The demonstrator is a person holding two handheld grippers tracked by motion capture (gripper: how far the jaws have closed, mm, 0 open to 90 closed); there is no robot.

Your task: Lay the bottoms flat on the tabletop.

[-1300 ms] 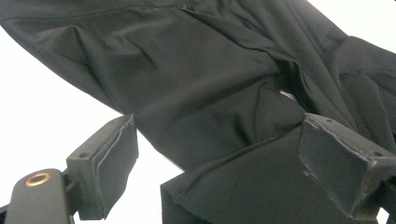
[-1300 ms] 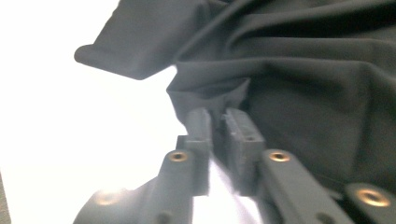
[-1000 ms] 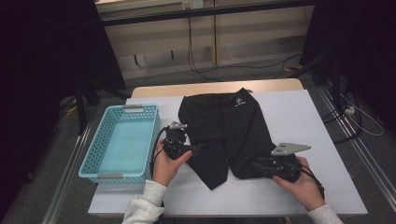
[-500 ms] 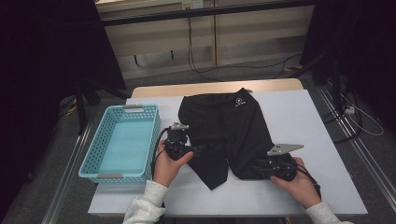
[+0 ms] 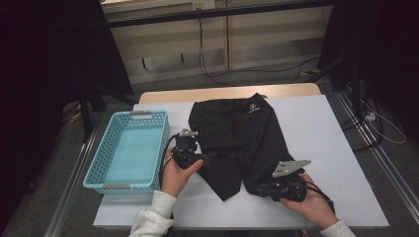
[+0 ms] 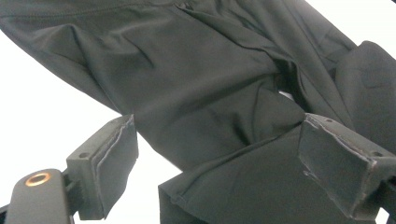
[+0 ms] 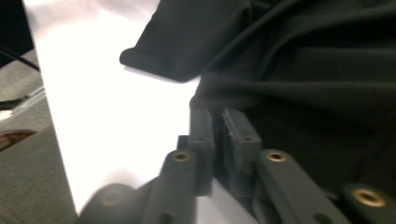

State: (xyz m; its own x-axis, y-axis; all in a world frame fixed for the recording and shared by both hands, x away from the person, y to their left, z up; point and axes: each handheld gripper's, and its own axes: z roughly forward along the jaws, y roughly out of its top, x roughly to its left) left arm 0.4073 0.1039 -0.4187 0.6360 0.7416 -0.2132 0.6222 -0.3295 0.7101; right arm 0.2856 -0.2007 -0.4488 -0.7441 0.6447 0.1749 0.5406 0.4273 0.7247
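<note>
A pair of black shorts lies flat on the white table, waistband at the far side. My left gripper stands open at the shorts' left edge. In the left gripper view its jaws straddle a fold of the fabric without pinching it. My right gripper lies low at the hem of the near right leg. Its jaws have just been closing, and a thin gap is left with the edge of the cloth at their tips.
A light blue plastic basket stands at the table's left side, with nothing inside. Bare white tabletop lies right of the shorts. Beyond the table are a wooden strip, cables on the floor and dark curtains.
My right gripper slid left along the near edge to the leg hem, and its jaws narrowed. The left hand and gripper kept still.
</note>
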